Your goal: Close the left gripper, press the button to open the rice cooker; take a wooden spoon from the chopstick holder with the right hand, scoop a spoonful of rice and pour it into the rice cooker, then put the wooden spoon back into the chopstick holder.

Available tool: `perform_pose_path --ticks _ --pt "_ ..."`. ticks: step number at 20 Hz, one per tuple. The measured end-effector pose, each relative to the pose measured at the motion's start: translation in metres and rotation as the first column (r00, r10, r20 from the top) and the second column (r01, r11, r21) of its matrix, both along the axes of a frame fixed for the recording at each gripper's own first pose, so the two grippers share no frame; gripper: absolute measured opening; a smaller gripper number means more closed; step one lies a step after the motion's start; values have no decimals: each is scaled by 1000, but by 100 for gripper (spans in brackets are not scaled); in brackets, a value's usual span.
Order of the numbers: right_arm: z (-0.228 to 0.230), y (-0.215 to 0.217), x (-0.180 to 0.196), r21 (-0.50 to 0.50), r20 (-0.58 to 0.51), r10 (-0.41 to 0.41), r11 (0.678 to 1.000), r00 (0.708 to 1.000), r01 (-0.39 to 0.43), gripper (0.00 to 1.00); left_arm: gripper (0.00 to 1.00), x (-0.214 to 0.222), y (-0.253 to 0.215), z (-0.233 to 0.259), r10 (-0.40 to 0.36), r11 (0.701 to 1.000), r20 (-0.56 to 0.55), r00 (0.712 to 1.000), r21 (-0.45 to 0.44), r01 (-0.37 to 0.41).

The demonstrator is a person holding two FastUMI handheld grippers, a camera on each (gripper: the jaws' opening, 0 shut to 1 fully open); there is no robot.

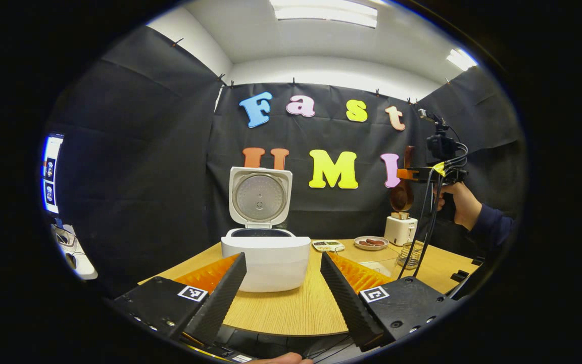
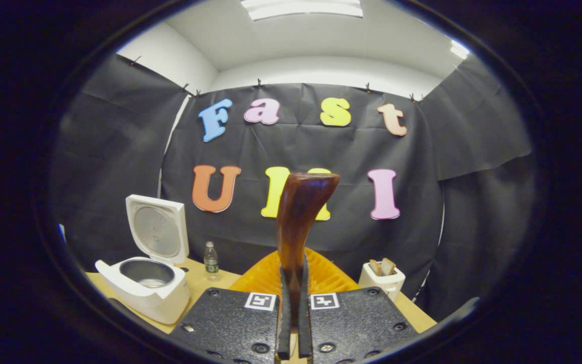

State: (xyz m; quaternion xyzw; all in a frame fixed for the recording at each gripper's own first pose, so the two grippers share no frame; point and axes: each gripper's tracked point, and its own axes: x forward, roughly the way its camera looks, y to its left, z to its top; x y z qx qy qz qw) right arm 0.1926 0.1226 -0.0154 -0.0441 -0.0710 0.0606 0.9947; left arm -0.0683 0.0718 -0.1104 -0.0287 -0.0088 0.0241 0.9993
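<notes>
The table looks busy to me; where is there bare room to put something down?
Bare table lies in front of the rice cooker, toward the left gripper. A smaller patch lies between the cooker and the bottle. The far right is crowded: a tray, a plate, the toaster and a wire holder sit close together.

- Left gripper view looks level across the tabletop (image 1: 291, 308), facing the open rice cooker (image 1: 265, 255) nearby.
- Right gripper view sits higher, facing the wall; both views share the rice cooker (image 2: 144, 288) and toaster (image 2: 382, 280).
</notes>
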Motion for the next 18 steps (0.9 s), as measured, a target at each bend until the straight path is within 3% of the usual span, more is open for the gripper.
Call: perform_pose_path --ticks 6,15,18 --pt "-33 -69 30 1 -55 -96 995 994 97 11 94 6 -8 -5 -19 1000 -15 1000 -17 18" --pt "-101 -133 66 61 -188 -160 983 969 174 13 94 17 -10 -13 -6 1000 -48 999 -12 5" --pt "-127 -132 69 66 -215 -135 986 967 153 13 94 20 -14 -14 -21 1000 -57 998 -9 20"
